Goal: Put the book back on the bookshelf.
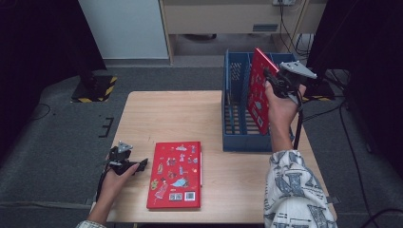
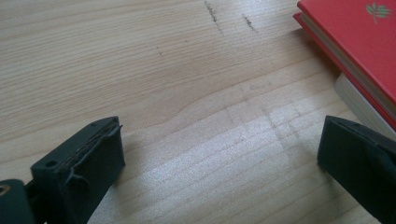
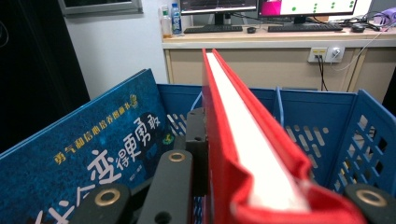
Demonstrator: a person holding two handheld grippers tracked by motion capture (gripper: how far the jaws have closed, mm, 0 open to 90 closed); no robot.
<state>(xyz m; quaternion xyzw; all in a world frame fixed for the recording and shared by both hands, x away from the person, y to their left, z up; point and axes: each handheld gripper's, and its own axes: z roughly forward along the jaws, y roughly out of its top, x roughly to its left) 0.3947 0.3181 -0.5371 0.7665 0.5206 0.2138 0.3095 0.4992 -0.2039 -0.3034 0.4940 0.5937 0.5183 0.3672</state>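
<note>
The right tool (image 1: 272, 78) is clamped on the edge of a red hardcover book (image 1: 259, 90), its jaws pressed against both covers, and holds it upright over the blue slotted plastic file rack (image 1: 234, 118) at the far right of the light wooden surface (image 1: 166, 118). In the right tool's view a blue book with yellow and black lettering (image 3: 93, 154) leans in the compartment beside the red one. The left tool (image 1: 135, 166) rests low on the surface with its jaws wide apart and nothing between them, just left of a second red picture book (image 1: 176, 175) lying flat near the front edge
</note>
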